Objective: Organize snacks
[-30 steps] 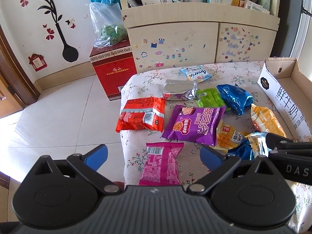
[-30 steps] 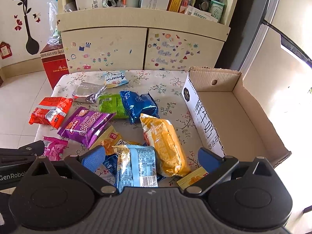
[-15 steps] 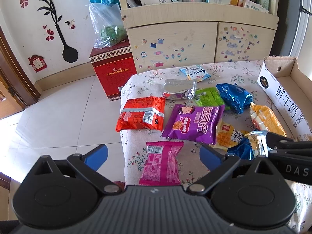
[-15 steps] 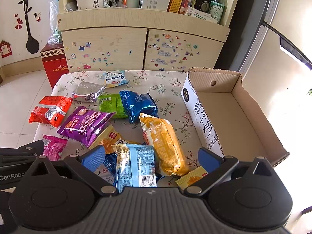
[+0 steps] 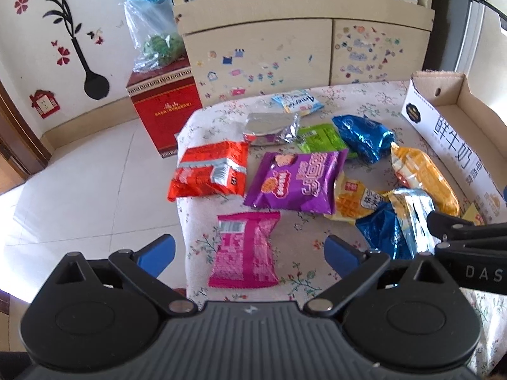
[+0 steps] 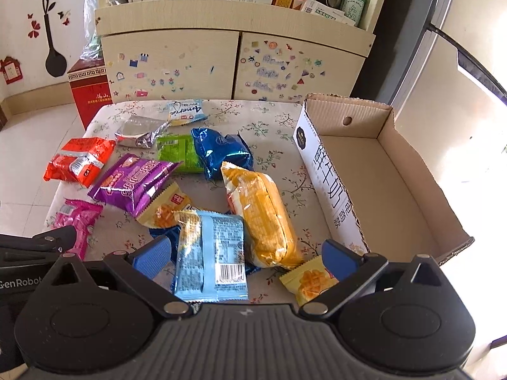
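Several snack packets lie on a floral-cloth table [image 5: 221, 120]. My left gripper [image 5: 250, 250] is open above a pink packet [image 5: 245, 250]. Beyond it lie a red packet [image 5: 209, 172], a purple packet [image 5: 298, 183], a silver packet [image 5: 272, 128] and a dark blue packet [image 5: 364, 137]. My right gripper [image 6: 244, 259] is open over a light blue packet [image 6: 210, 256], with a long orange packet [image 6: 263, 218] beside it and a small yellow packet [image 6: 309, 283] by its right finger. An open cardboard box [image 6: 380, 183] stands empty at the table's right.
A sticker-covered cabinet [image 6: 234, 63] with cluttered shelves stands behind the table. A red box [image 5: 164, 107] with a plastic bag on it sits on the tiled floor at the left. A green packet [image 6: 177, 153] and a white-blue packet [image 6: 187, 112] lie toward the back.
Both grippers have drifted slightly; the view has shifted a little. Jaws stay open and no packet has moved.
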Demonstrator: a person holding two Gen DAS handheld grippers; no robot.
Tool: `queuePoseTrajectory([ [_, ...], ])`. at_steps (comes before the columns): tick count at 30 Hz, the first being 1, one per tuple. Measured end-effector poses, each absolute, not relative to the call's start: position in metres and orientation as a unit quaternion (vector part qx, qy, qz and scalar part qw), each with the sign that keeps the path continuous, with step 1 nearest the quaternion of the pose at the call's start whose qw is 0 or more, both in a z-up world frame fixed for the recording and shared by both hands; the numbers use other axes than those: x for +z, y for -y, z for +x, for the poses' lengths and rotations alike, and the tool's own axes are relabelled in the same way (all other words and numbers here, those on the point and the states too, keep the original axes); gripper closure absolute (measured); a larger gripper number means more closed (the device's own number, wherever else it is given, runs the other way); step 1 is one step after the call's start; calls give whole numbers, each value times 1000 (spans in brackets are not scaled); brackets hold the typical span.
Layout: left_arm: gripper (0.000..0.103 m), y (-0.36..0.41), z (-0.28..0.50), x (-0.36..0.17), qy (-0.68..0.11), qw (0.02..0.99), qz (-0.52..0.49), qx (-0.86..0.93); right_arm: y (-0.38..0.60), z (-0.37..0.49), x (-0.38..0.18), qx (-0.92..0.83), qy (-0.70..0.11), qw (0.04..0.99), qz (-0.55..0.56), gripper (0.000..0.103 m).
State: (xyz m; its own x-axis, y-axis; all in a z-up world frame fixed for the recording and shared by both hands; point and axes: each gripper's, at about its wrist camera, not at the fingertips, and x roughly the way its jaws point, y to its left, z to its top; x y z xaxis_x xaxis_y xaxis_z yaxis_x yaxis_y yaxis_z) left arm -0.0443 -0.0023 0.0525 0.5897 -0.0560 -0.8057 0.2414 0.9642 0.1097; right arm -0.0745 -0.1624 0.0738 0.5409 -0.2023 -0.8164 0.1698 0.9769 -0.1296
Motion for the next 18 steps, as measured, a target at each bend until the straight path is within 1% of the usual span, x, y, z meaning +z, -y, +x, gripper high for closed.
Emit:
queuePoseTrajectory([
  [8, 3, 2, -47, 50, -444, 884, 102, -105, 171, -84, 70, -87, -456, 886, 6, 0],
  [13, 2, 3, -50, 48, -443, 881, 96, -134, 188, -91, 64, -45, -456, 887, 63, 0],
  [18, 2, -12, -40, 49, -444, 886, 65, -120, 220, -104, 72, -45, -441, 888, 120, 0],
])
